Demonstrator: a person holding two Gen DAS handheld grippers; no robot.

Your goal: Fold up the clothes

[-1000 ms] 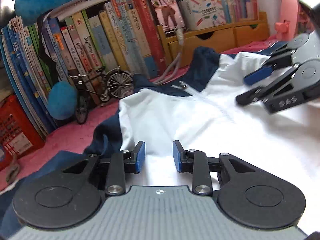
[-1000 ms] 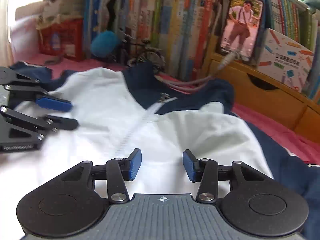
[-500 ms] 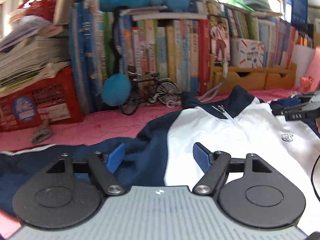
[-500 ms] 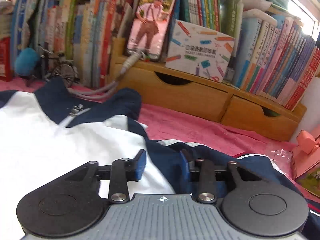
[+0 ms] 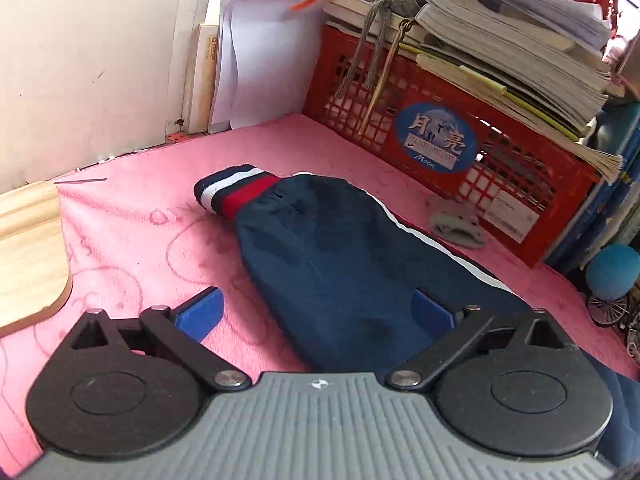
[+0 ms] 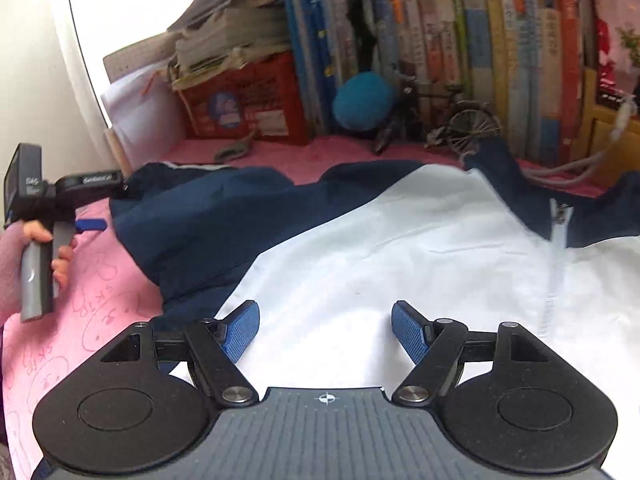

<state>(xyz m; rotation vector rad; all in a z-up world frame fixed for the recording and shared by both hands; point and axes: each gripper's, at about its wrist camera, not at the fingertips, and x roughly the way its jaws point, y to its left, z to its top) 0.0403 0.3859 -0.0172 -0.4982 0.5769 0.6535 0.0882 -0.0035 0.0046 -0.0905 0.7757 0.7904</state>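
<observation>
We see both grippers released, jaws just opening: left gripper (image 5: 316, 312) over the navy sleeve (image 5: 340, 248), right gripper (image 6: 326, 330) over the jacket (image 6: 400, 248); red crate (image 5: 460, 140) crowds behind.

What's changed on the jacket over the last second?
The left gripper swung from the white chest out to the navy sleeve, its jaws just opening wide astride it, nothing gripped. The right gripper opened too, over the white panel. The jacket stayed flat on the pink cloth.
</observation>
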